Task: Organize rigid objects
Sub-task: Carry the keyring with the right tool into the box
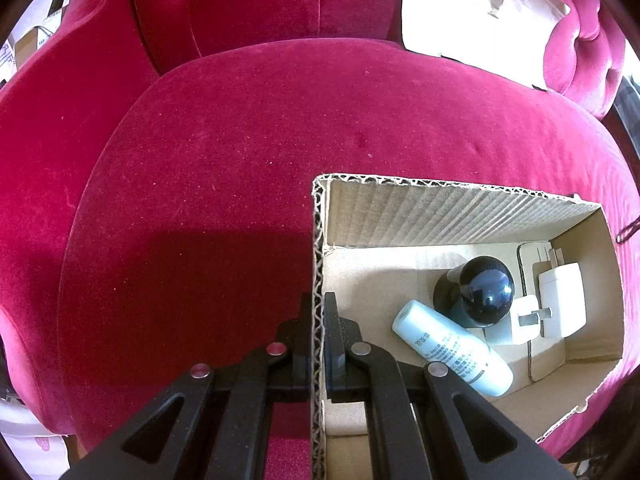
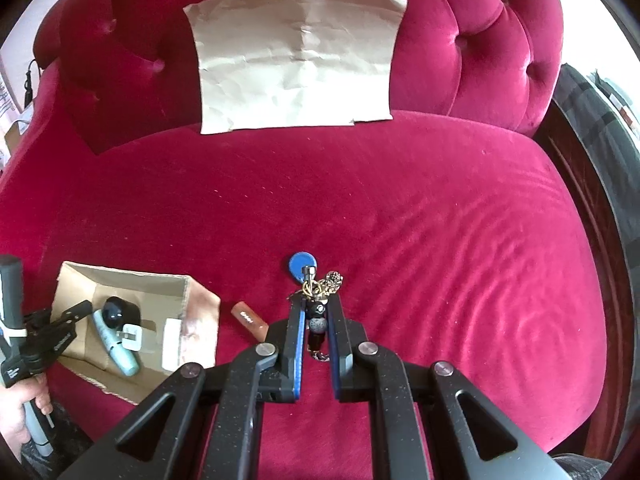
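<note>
1. My left gripper (image 1: 318, 320) was clamped on the near wall of the cardboard box (image 1: 460, 208), one finger outside and one inside, steadying it on the seat.
2. My right gripper (image 2: 316, 320) had its jaws closed in around the key bunch (image 2: 318, 300). The beaded strap sat between the blue pads, but I could not tell whether they were truly pinching it or only flanking it.
3. The blue fob (image 2: 303, 266) and the ring lay just beyond the fingertips on the cushion, so I judged the grip ought to take the strap low, near the ring, to keep the bunch from swinging on the lift.
4. An orange tube (image 2: 250, 320) lay just beside the box, between it and the keys, and I judged the carry should pass over it.
5. In the box there already lay a pale blue bottle (image 1: 452, 354), a black round-headed object (image 1: 482, 294) and white plug adapters (image 1: 560, 300), leaving bare floor nearest my left gripper for the drop.
6. The surface was a crimson velvet sofa (image 2: 440, 220), soft and creased, so the box could tip if released.
7. A crumpled brown paper (image 2: 296, 60) leaned on the tufted backrest.
</note>
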A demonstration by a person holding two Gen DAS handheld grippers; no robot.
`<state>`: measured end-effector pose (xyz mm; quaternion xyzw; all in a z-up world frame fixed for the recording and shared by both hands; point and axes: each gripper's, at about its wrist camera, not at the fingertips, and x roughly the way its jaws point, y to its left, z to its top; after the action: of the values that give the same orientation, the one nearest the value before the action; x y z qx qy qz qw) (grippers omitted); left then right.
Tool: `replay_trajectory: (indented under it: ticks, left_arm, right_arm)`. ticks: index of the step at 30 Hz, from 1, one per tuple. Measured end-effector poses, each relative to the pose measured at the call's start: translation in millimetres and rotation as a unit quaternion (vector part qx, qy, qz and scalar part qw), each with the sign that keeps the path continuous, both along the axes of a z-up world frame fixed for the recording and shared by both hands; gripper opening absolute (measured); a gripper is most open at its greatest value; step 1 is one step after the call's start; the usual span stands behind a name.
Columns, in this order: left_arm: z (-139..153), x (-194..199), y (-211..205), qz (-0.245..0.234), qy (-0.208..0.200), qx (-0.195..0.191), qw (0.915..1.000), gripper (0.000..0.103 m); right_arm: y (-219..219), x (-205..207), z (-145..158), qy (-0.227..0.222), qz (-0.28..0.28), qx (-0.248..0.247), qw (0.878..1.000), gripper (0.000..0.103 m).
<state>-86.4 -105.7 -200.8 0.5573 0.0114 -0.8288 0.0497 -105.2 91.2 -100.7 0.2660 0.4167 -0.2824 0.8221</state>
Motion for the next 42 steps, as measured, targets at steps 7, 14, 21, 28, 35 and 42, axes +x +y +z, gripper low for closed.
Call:
replay_trajectory:
  ticks: [7,14,21,28,35,42]
  left_arm:
    - [0,0,1,0.001,0.000,0.001,1.0000,0.003]
    - [-2,-2,3,0.003,0.000,0.003,1.0000,0.003]
    - [-2,-2,4,0.003,0.000,0.004,1.0000,0.003]
    - [-2,-2,4,0.003,0.001,0.003,1.0000,0.003]
    - [-2,-1,4,0.003,0.001,0.004,1.0000,0.003]
    - [-2,-1,3,0.003,0.001,0.003,1.0000,0.003]
  right_arm:
    - [12,3,19,-0.012,0.007,0.001,1.000,0.009]
    - [29,15,37,-0.018,0.030,-0.002,0.999,0.008]
    - [47,32,52,-0.027,0.052,0.002,0.998,0.009]
    - [67,49,55,-0.031,0.075,0.008,0.997,0.009]
    - [87,66,49,-0.026,0.094,0.017,0.995,0.009]
    - [99,78,35,-0.013,0.100,0.028,0.994,0.009]
